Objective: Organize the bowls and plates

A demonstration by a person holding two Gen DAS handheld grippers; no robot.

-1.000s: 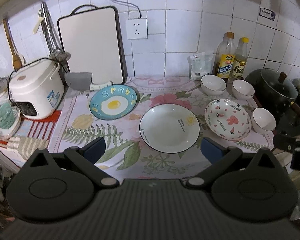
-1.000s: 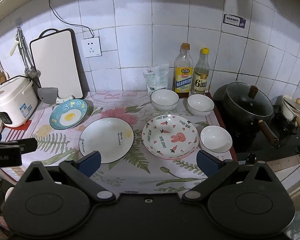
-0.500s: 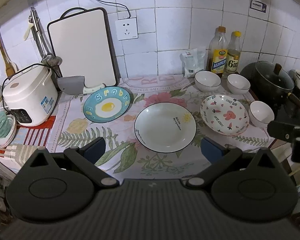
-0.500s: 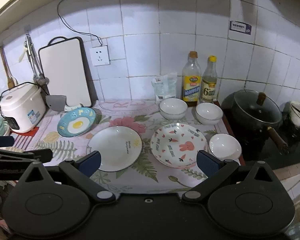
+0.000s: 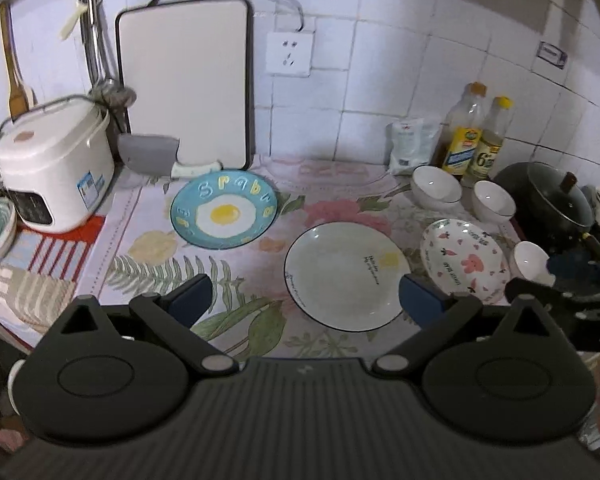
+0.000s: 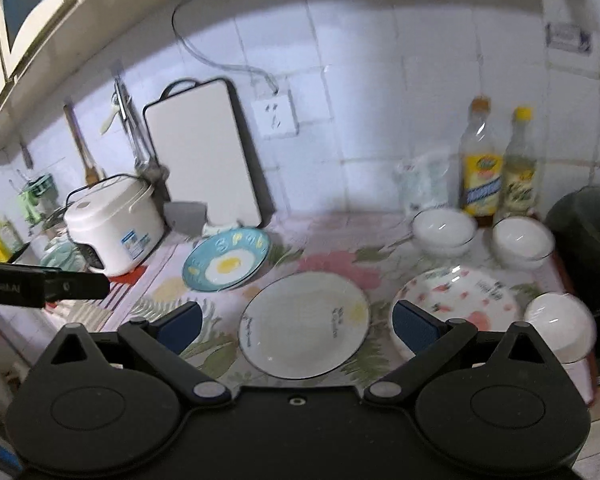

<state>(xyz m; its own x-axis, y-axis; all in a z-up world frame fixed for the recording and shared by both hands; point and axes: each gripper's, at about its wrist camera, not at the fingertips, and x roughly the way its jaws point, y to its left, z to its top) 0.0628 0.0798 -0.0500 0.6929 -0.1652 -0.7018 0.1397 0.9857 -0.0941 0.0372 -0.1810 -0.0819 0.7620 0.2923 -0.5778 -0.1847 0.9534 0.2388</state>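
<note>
My left gripper [image 5: 302, 298] and right gripper [image 6: 296, 322] hang spread and empty over the worktop's front edge. The round white black-rimmed ceramic plate [image 5: 346, 276] lies flat; jaws may skid off its shallow rim.

the white plate [image 5: 346, 276] looks like shiny, smooth china; so do the blue egg plate [image 5: 224, 210], the bunny plate [image 5: 464, 260] and the three white bowls [image 5: 436, 188]; the flowery tablecloth [image 5: 236, 280] looks soft and dull; the rice cooker [image 5: 54, 164] is smooth white plastic; the two bottles [image 5: 466, 132] are clear plastic with paper labels; the wall tiles [image 5: 400, 80] are glossy; the spatula [image 5: 14, 68] is wood; the left gripper [image 5: 302, 300] is dull black plastic with ridges.
</note>
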